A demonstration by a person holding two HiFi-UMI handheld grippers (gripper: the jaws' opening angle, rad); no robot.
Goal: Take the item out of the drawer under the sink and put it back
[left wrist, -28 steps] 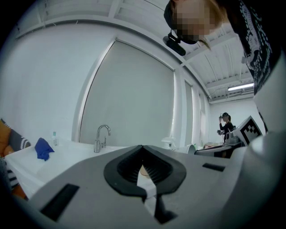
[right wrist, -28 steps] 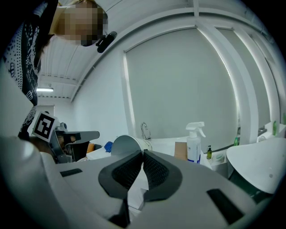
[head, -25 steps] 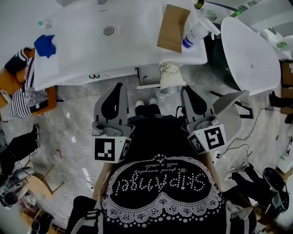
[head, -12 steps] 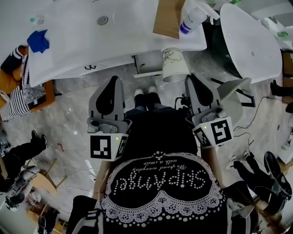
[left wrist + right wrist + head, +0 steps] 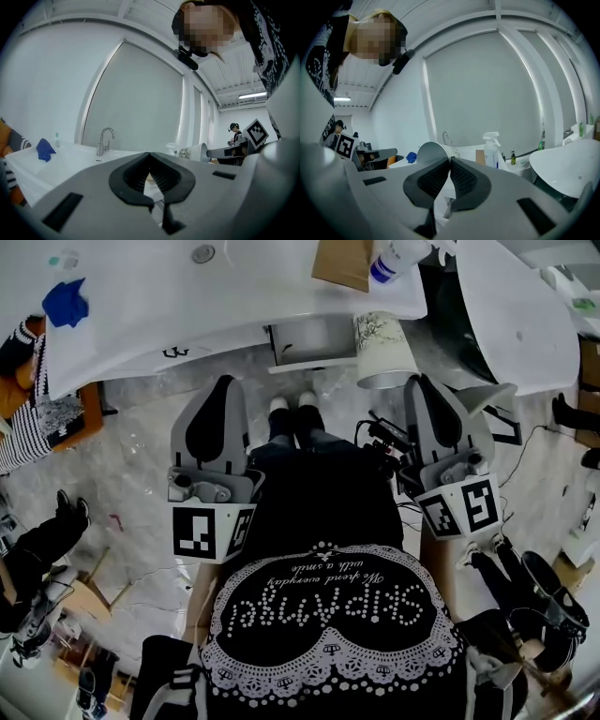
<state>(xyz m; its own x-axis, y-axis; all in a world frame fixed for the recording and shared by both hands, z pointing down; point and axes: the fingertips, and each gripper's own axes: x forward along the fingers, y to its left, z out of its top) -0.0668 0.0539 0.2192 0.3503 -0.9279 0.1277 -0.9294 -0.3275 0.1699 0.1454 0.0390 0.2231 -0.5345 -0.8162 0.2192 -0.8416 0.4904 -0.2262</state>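
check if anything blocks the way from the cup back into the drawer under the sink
Nothing visible does. The patterned cup hangs from the right gripper, which is shut on its rim, just to the right of the open drawer. Only open air lies between them, and the drawer's mouth looks unobstructed.

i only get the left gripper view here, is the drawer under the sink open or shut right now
Observer: Open. The head view shows the drawer pulled out from under the counter.
Operator: ok and is the right one holding anything
Observer: Yes. The right gripper is shut on the rim of the patterned cup, which hangs on its side in the air to the right of the drawer.
Operator: is my left gripper lined up with the drawer
Observer: No. In the head view the left gripper points at the counter front, left of the drawer and apart from it.
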